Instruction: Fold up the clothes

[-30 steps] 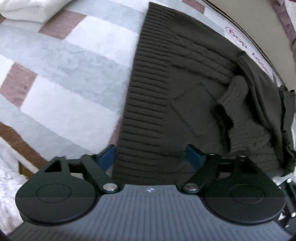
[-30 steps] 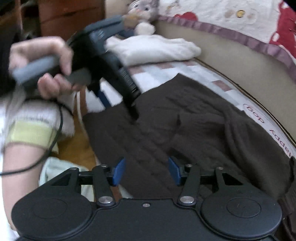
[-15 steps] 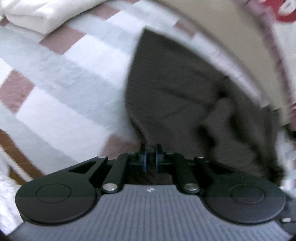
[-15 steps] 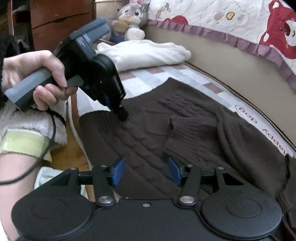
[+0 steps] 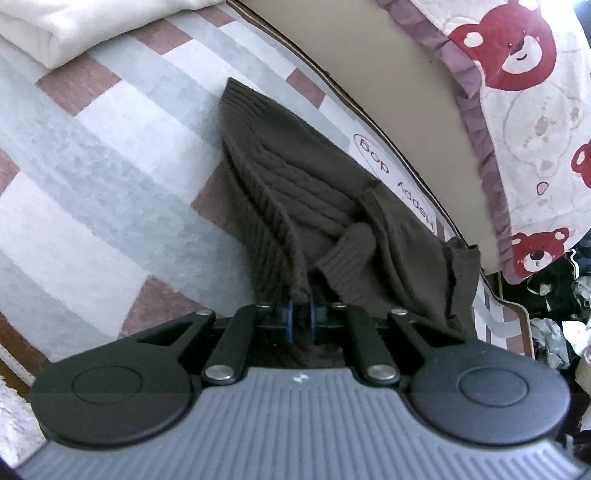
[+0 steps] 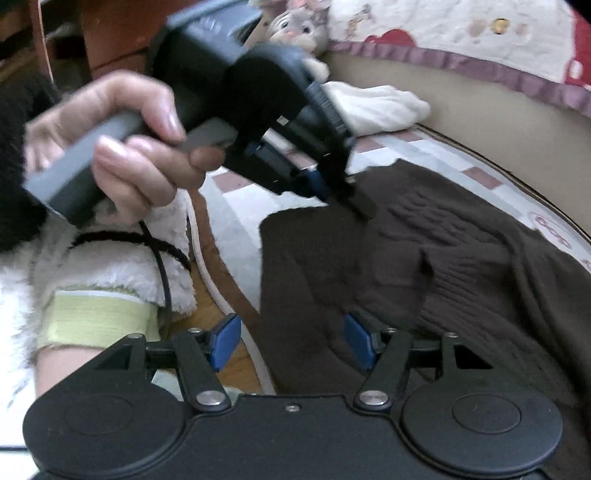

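Left gripper [image 5: 300, 319] has its blue pads pressed together on the ribbed hem of the brown knit sweater [image 5: 306, 184], and the cloth rises from the bed [image 5: 92, 184] in a taut ridge to that pinch. A second ago the same jaws stood wide apart over the hem, with the sweater lying flat; half a second ago they had closed; now the near edge is lifted off the checked cover, so I judge a fold of the hem toward the far side of the bed to be under way. From the right wrist view the person's hand [image 6: 129, 147] grips the handle of that left gripper, and its tip meets the sweater near the left, front edge of the garment. Right gripper [image 6: 291, 341] is spread wide, its blue pads on either side of the sweater's near edge and holding nothing; it has barely moved over the last second. The sweater lies along the right side of the bed, close under the padded bumper [image 5: 388, 92], with a ribbed cuff [image 5: 347, 251] folded in over its middle. At the far left corner of the bed rests a folded white garment [image 5: 55, 29]. How much cloth sits between the left pads is hidden by the gripper body, the sweater's collar end runs out of both views to the right, and motion blur softens the hand and the pinch point in the right view.
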A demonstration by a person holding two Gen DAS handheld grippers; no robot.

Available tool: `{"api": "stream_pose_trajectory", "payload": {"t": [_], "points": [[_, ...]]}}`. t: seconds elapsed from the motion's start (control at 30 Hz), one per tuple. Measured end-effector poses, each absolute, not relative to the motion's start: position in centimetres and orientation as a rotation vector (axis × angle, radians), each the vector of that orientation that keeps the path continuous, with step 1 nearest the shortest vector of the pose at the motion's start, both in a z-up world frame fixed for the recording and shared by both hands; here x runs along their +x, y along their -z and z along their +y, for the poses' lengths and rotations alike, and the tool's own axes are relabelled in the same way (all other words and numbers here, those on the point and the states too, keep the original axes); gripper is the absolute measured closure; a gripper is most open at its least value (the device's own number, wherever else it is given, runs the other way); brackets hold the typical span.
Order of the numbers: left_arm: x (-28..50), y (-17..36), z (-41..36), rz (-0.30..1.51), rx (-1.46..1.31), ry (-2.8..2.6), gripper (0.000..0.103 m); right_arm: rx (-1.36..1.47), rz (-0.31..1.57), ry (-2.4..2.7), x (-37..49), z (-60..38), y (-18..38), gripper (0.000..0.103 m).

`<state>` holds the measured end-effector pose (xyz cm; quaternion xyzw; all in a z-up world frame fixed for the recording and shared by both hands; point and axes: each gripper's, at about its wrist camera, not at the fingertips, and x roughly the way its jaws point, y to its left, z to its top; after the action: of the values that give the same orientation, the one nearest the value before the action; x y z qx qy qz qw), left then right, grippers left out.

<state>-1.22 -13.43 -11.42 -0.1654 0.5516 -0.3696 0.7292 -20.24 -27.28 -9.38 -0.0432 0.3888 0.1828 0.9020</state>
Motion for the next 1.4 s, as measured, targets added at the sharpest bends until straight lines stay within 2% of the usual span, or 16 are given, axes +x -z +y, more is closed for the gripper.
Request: {"api": "stream_pose_trajectory", "payload": {"t": [0.13, 0.17, 0.2, 0.23, 0.33, 0.4, 0.53, 0.57, 0.73, 0.8, 0.83, 0.87, 0.93, 1.0, 1.2, 1.4], "points": [[-1.4, 11.3, -13.5, 1.198, -0.351, 0.852, 0.096, -0.151, 0.824, -0.295, -17.0, -26.4, 11.2, 0.035], [-1.4, 11.2, -13.5, 1.191, -0.349, 0.861, 0.096, -0.140, 0.824, -0.265, -16.3, -26.6, 11.5, 0.040], [-1.4, 11.0, -13.5, 1.181, -0.347, 0.865, 0.096, -0.062, 0.814, -0.282, -15.9, -27.5, 11.4, 0.075], [-1.2, 10.9, -13.4, 1.172, -0.332, 0.859, 0.095, 0.015, 0.804, -0.297, -15.6, -28.4, 11.3, 0.082], [-0.4, 10.5, -12.6, 1.150, -0.302, 0.821, 0.089, 0.106, 0.756, -0.258, -16.2, -30.5, 10.1, 0.086], [0.5, 10.9, -11.9, 1.167, -0.355, 0.805, 0.066, 0.146, 0.721, -0.224, -16.9, -31.5, 9.1, 0.086], [1.7, 12.3, -11.9, 1.227, -0.431, 0.790, 0.052, 0.208, 0.680, -0.198, -17.7, -32.6, 8.3, 0.086], [2.2, 12.6, -12.4, 1.257, -0.425, 0.795, 0.043, 0.193, 0.688, -0.194, -17.8, -32.6, 8.2, 0.086], [5.4, 14.0, -14.7, 1.374, -0.472, 0.774, 0.038, 0.137, 0.688, -0.184, -18.5, -33.9, 7.1, 0.087], [6.3, 14.2, -16.0, 1.365, -0.446, 0.765, 0.024, 0.145, 0.688, -0.193, -18.4, -34.3, 7.2, 0.088], [6.6, 14.3, -16.9, 1.348, -0.393, 0.765, 0.022, 0.149, 0.688, -0.198, -18.3, -34.5, 7.2, 0.088], [6.7, 14.4, -17.8, 1.330, -0.336, 0.756, 0.023, 0.153, 0.688, -0.202, -18.2, -34.6, 7.2, 0.088], [6.6, 14.7, -19.4, 1.275, -0.220, 0.712, 0.034, 0.161, 0.688, -0.211, -18.1, -35.0, 7.3, 0.088], [6.1, 14.6, -20.8, 1.215, -0.141, 0.736, 0.096, 0.170, 0.688, -0.219, -17.9, -35.3, 7.4, 0.089], [2.7, 8.1, -26.0, 0.988, -0.021, 0.967, 0.097, 0.189, 0.637, -0.198, -19.1, -37.3, 4.8, 0.091], [-2.8, 0.7, -36.4, 0.829, 0.057, 1.151, 0.097, 0.305, 0.607, -0.021, -24.8, -46.5, -0.5, 0.092]]}}
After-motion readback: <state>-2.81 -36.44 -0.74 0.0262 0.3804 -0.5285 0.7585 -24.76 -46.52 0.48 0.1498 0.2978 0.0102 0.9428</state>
